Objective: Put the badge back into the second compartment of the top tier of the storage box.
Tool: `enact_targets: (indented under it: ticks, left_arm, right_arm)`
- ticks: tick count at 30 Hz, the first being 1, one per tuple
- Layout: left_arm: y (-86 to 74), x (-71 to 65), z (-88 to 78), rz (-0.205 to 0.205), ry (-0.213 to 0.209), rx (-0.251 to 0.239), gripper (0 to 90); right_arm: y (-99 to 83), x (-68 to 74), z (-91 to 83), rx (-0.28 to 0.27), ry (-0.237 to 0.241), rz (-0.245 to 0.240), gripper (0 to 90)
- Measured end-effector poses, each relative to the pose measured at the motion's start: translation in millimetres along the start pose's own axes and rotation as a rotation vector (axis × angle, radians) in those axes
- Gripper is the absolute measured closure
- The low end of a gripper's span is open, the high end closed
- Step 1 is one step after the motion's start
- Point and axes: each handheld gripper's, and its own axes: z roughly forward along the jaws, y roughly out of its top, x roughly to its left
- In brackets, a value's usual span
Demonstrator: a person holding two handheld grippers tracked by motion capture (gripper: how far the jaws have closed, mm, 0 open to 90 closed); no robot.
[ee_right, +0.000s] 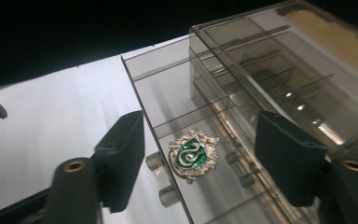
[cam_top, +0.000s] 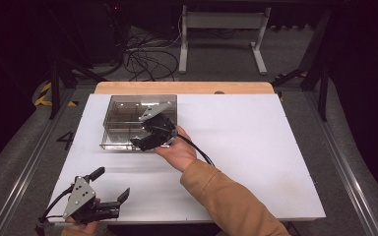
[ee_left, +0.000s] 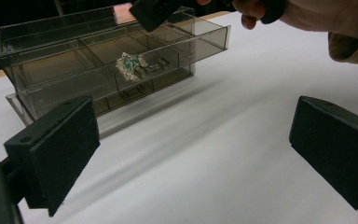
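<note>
I hold my right gripper [ee_right: 200, 158], jaws apart, over the smoked plastic organiser box [cam_top: 118, 105] where the silver-and-green crest badge [ee_right: 193, 155] lies in a front compartment, probably to reach it, while my left gripper [cam_top: 109, 187] waits open near the table's [cam_top: 256, 147] edge.

1. High view: the left gripper [cam_top: 112, 184] sits at the bottom left, and the hand holding it is mostly chopped off by the bottom edge.
2. Same view, the right gripper [cam_top: 144, 135] covers the near right part of the smoky plastic box [cam_top: 120, 105], so what's in there is too small and hidden to tell.
3. Left gripper view: the right hand [ee_left: 303, 16] is cut off at the top right edge.
4. Right gripper view: the box runs off the right and bottom edges. Small clear cylinders [ee_right: 161, 179] under the crest badge [ee_right: 192, 155] can't be identified.
</note>
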Motion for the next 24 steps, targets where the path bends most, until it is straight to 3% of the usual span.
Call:
enact_targets:
  ticks: [9, 24]
  left_arm:
    - [0.2, -0.6, 0.6, 0.003, 0.001, 0.004, 2.3]
    - [0.5, -0.1, 1.0, 0.001, 0.0, -0.001, 2.4]
  right_arm:
    - [2.2, 3.0, -15.7, -0.025, -0.016, -0.026, 21.7]
    - [-0.1, -3.9, -32.8, -0.045, -0.018, -0.008, 19.8]
